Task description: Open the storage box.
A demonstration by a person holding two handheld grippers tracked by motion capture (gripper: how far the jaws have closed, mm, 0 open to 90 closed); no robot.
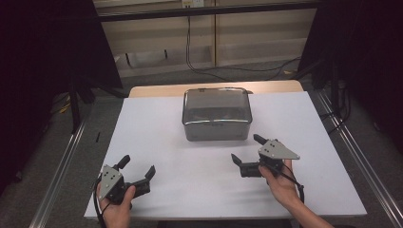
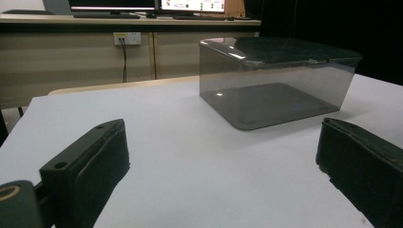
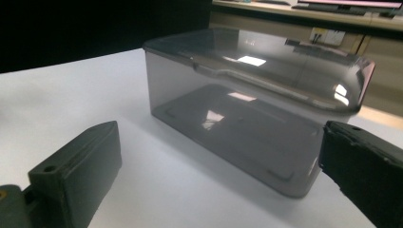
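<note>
A: Where the box [image 1: 216, 114] sits: far middle of the white table [image 1: 157, 123], lid on, smoky clear walls, upright.

B: Contents?

A: High view hints at something coloured inside, too dim to name. Both gripper views show the box floor bare where visible.

B: Left gripper [image 1: 139, 172]?

A: Near the front left edge, held in the left hand [image 1: 115, 205], jaws spread wide, nothing between them. It points toward the box, well apart from it.

B: Right gripper [image 1: 247, 149]?

A: Front right of the box, near it, not touching. Right hand [image 1: 281, 185] holds it; jaws released, wide, empty. In its own view the box [image 3: 256, 104] lies just ahead, between the jaws.
</note>
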